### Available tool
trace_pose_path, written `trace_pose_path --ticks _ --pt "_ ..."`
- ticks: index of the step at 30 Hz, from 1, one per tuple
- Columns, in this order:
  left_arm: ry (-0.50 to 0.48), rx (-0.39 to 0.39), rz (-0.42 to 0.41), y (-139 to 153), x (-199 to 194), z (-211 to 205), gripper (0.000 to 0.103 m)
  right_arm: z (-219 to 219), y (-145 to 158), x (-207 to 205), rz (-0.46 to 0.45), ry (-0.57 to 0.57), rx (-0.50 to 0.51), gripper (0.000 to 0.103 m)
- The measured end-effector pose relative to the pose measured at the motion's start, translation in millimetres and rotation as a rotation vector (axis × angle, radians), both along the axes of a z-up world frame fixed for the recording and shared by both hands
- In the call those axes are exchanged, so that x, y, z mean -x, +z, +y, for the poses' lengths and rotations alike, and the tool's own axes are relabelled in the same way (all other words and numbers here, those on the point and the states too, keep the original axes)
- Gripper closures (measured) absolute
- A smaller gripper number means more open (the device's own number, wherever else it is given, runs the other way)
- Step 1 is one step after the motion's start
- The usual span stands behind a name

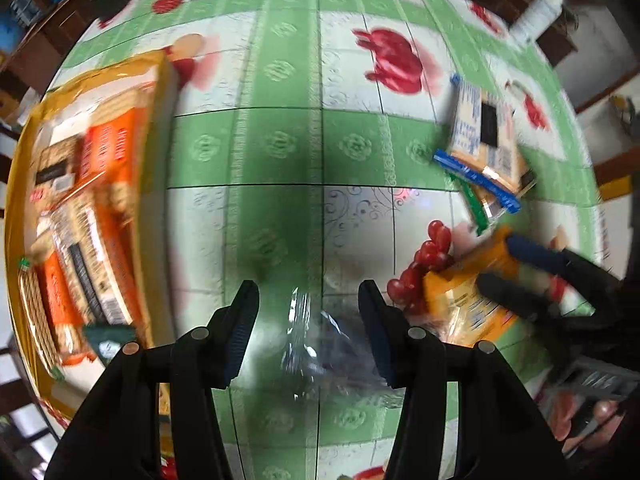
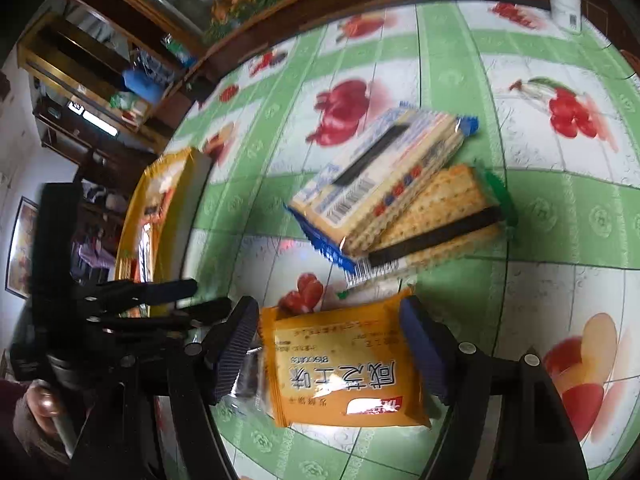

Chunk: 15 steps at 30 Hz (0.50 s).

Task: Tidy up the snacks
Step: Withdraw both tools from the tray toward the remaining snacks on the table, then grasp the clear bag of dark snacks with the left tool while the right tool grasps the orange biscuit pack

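L tongs (image 1: 308, 316) point straight down at the tabletop (image 1: 288, 144), w/ a clear wrapper (image 1: 316, 344) between the fingers; the view is blurred, can't tell if the pads press it, or whether the tongs are apart or together. L of them sits a yellow box (image 1: 96, 200) full of snack packs, orange and brown, packed side by side.

R tongs (image 2: 328, 340) tilt down and forward, a hand (image 1: 600, 420) on the grip at the frame edge. An orange pack (image 2: 344, 364) marked "Biscuits" lies between the fingers: R pad (image 2: 424, 352) touches its edge, L pad (image 2: 236, 348) sits just beside the crimped end, so the tongs look clamped on it, not tightly. Just past the tips, a blue cracker pack (image 2: 384, 176) lies slanted across a green cracker pack (image 2: 436, 216), both on the tabletop, apart from the box
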<state>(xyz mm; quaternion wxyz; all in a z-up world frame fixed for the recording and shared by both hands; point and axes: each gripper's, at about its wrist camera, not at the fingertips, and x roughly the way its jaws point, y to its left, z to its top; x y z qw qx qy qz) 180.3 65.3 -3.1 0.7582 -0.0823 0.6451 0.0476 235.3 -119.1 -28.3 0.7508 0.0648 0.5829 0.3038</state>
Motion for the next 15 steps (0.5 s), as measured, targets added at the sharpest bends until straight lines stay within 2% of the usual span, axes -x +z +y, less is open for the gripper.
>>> trace_pose_path --ticks 3,5,6,8,10,15 --pt "-0.010 -0.004 -0.030 11.0 13.3 -0.1 0.053 8.4 2.9 14.4 0.008 0.124 0.069 0.029" --pt "-0.008 -0.002 -0.041 13.5 18.9 -2.4 0.053 16.3 7.9 28.9 -0.058 0.206 0.159 0.029" --pt "0.001 0.027 -0.048 14.2 24.2 -4.6 0.053 20.9 8.7 34.6 -0.079 0.232 0.201 0.029" --pt "0.013 0.055 -0.055 14.3 31.4 -11.6 0.053 28.9 12.0 45.2 -0.112 0.285 0.220 0.028" --pt "0.028 0.087 -0.074 18.2 37.7 -15.3 0.053 41.2 18.3 57.1 -0.194 0.363 0.255 0.029" --pt "0.084 0.168 -0.064 15.6 49.7 0.1 0.053 63.8 15.5 83.5 -0.358 0.626 0.414 0.031"
